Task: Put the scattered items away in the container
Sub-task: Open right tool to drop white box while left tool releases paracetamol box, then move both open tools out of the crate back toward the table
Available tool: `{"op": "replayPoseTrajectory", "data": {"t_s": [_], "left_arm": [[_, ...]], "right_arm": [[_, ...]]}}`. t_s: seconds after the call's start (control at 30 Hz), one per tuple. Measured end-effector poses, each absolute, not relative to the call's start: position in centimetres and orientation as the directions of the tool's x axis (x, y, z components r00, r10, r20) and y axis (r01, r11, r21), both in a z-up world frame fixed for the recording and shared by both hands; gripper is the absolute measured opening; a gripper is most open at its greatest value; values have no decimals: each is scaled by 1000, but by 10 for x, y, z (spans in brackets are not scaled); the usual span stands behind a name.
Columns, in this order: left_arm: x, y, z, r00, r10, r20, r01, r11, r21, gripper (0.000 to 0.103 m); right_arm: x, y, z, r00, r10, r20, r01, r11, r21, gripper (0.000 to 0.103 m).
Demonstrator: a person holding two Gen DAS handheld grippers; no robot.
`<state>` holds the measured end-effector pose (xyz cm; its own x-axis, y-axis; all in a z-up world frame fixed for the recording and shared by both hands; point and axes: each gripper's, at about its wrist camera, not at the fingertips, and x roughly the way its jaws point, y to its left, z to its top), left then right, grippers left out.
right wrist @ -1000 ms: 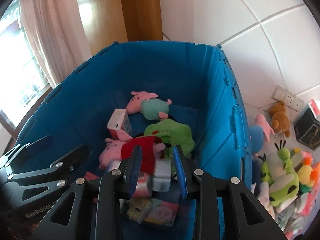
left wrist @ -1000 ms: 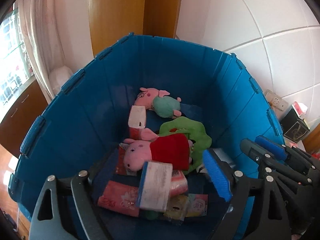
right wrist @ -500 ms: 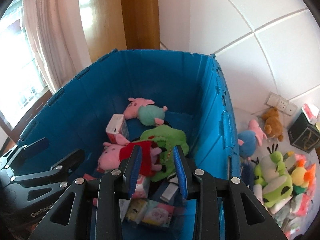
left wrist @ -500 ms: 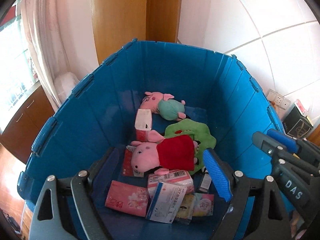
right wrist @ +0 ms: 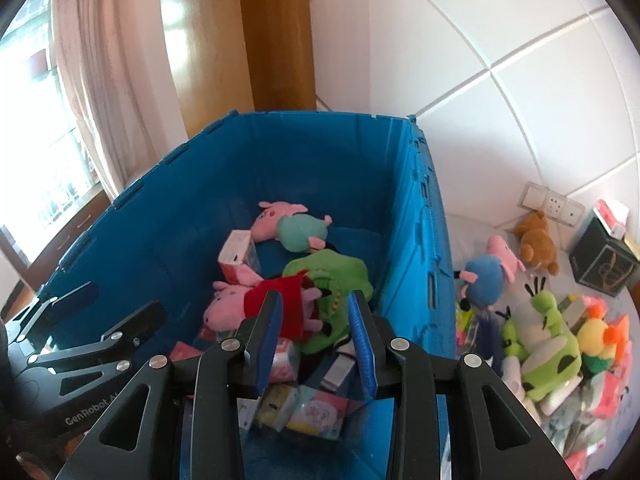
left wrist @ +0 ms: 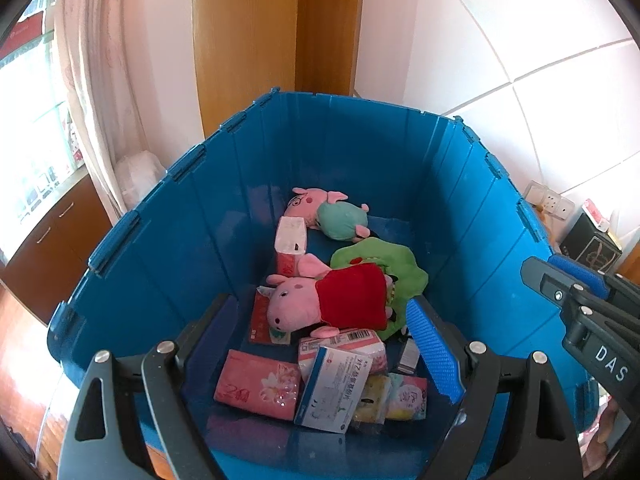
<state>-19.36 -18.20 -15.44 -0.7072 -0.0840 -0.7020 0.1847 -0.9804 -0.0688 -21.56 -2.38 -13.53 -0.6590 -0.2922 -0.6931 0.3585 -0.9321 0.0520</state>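
Hovering above the near rim of the deep blue plastic crate, the left gripper had its blue-padded jaws spread wide and grasped nothing; a second before, a white and blue paper packet had hung just below them, and it now lay on the crate floor atop the pile. Beside it on the left rested a flat pink tissue pack with a flower print, and behind it a pink pack with a barcode. Further back lay a pink pig plush in a red dress, a white and red carton, a green plush and a pink pig plush in a teal shirt. Both cameras had risen and drawn back since the earlier frames, showing more wall and curtain.

To the right, the right gripper was released too, its jaws parted by a moderate gap with nothing between them, over the crate's near end. "GenRobot" was legible on the left tool in the right view, and "DAS" on the right tool in the left view; the packet's print was too small to read. Outside the crate's right wall, scattered toys remained on the white surface: a blue pig plush, a brown bear plush, and a green frog plush.
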Motion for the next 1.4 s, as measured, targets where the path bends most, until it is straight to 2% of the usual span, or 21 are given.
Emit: {"op": "replayPoseTrajectory", "data": {"t_s": [0.2,0.37,0.6,0.8,0.97,1.17,1.4], "left_arm": [[-180,-168,-149,-732,-92,-675,173,-983,-53,87],[-166,-143,-132,-785,-89,-613,145,-988,-42,87],[-148,-82,-107,-846,0,-533,33,-998,-51,87],[-141,-11,-102,-859,63,-509,-42,-998,-53,87],[-133,49,-116,-839,124,-529,-93,-992,-85,87],[-120,130,-160,-810,149,-567,-119,-989,-89,87],[-106,213,-231,-724,131,-677,-144,-989,-37,87]], "right_arm": [[-200,-4,-130,-690,-277,-669,338,-940,41,34],[-186,29,-121,-724,-265,-637,297,-953,60,34],[-158,103,-114,-781,-190,-595,189,-980,65,35],[-135,182,-118,-802,-117,-585,94,-993,70,36],[-113,263,-135,-793,-89,-603,31,-994,106,40],[-82,378,-177,-761,-12,-649,-83,-990,116,40],[-55,480,-243,-679,25,-734,-175,-976,129,40]]}}
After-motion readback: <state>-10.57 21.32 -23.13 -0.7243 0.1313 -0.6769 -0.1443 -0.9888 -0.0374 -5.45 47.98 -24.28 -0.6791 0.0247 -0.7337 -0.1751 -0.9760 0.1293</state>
